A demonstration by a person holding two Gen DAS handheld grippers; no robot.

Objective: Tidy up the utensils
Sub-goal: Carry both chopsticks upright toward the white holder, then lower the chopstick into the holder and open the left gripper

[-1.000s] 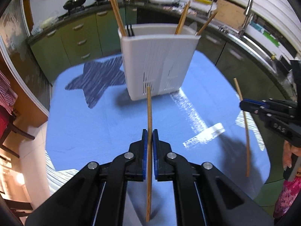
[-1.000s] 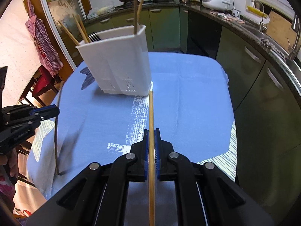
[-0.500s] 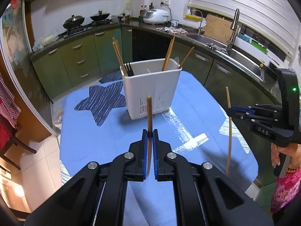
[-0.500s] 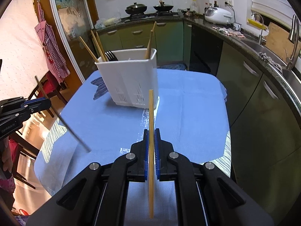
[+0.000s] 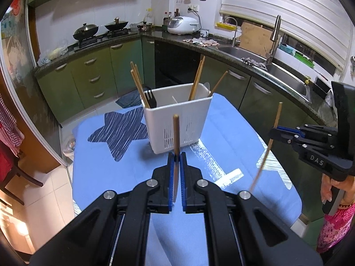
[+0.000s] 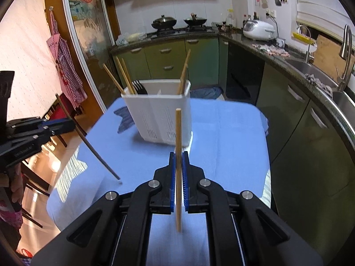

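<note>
A white utensil holder (image 5: 177,124) stands on the blue tablecloth (image 5: 226,133); it also shows in the right wrist view (image 6: 159,117). It holds several wooden chopsticks (image 5: 138,84) and a black fork (image 5: 150,98). My left gripper (image 5: 176,158) is shut on a dark wooden chopstick (image 5: 176,133), held upright above the table, short of the holder. My right gripper (image 6: 178,157) is shut on a light wooden chopstick (image 6: 178,137), also upright. Each gripper shows in the other's view, the right (image 5: 275,131) and the left (image 6: 68,125).
Green kitchen cabinets (image 5: 93,77) and a dark counter with woks (image 5: 86,31), a rice cooker (image 5: 182,24) and a sink (image 5: 241,53) ring the table. A chair (image 6: 64,110) and a red checked apron (image 6: 64,71) are at the left.
Both grippers have risen and pulled back from the holder with their chopsticks; the table and holder look smaller and lower. The chopsticks have tilted in the side views.
</note>
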